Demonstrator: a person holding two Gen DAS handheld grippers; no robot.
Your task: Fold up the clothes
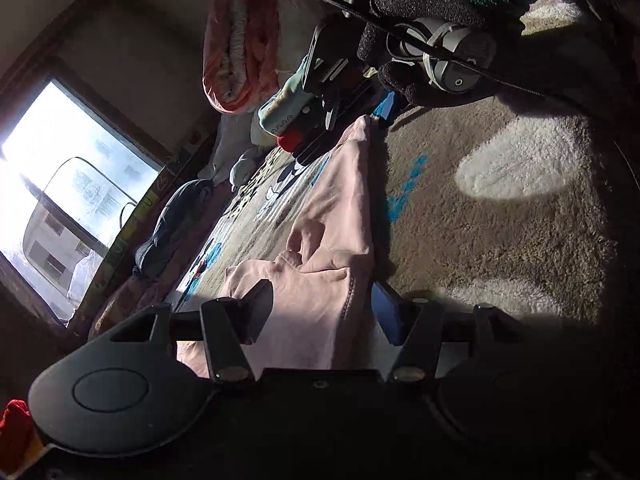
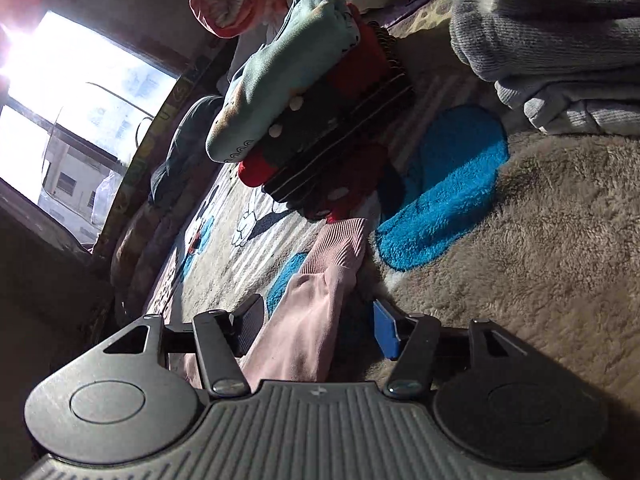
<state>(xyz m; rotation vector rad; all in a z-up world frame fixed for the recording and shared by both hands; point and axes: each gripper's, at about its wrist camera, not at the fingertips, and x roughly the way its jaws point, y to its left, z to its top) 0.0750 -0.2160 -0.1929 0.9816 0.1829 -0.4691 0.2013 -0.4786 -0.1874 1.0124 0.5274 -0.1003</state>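
My left gripper (image 1: 320,312) nearest, jaws wide, pink garment (image 1: 320,248) between fingers, unclamped. My right gripper (image 2: 316,320) also wide around ribbed cuff end (image 2: 340,240) of same garment. Garment lies rumpled, stretched along fleece blanket (image 1: 500,220). Folded stack (image 2: 312,120) far beyond; grey knit pile (image 2: 560,60) far right. I judge this piece unfolded, fold remaining.

One pink garment (image 1: 328,240) lies between the two tools, left tool (image 1: 324,308) and right tool (image 2: 320,320). Ahead of them sit one stack of folded clothes (image 2: 304,120), one rolled orange blanket (image 1: 240,40) and one window (image 1: 72,184).
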